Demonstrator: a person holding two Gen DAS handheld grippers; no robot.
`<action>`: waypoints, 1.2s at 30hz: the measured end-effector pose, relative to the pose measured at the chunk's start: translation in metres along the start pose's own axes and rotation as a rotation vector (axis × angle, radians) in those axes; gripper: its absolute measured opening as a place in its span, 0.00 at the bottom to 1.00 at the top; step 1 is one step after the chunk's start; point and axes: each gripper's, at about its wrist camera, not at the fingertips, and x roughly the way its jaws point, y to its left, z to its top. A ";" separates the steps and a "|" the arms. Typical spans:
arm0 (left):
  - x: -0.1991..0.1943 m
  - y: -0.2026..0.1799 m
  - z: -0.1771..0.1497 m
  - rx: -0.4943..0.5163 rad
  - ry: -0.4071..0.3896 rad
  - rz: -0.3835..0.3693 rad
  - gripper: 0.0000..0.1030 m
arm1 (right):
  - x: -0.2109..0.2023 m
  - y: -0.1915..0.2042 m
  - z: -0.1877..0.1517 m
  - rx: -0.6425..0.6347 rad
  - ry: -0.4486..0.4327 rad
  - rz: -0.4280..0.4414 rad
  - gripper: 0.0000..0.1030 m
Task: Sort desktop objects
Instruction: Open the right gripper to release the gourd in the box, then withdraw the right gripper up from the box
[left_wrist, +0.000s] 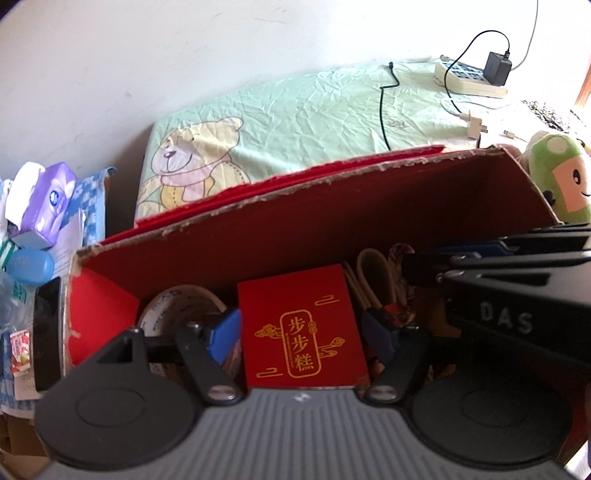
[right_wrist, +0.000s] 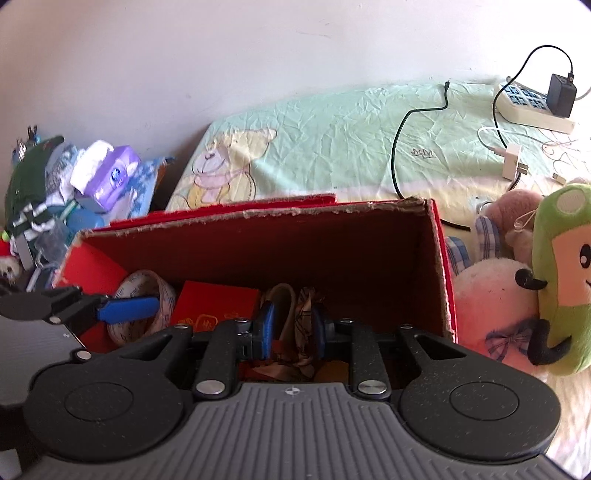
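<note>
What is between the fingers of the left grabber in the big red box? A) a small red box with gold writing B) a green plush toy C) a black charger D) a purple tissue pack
A: in the left wrist view the small red box with gold writing sits between the blue fingertips of the left gripper, inside the big red box.
</note>
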 end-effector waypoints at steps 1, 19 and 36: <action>0.000 0.000 0.000 0.000 0.001 0.005 0.74 | 0.000 0.000 -0.001 0.003 -0.004 0.000 0.22; 0.005 0.000 0.002 -0.016 0.012 0.100 0.80 | 0.008 0.000 -0.002 0.016 0.049 0.010 0.22; 0.010 -0.003 0.003 -0.004 0.051 0.134 0.80 | 0.013 0.001 0.000 0.008 0.087 -0.017 0.21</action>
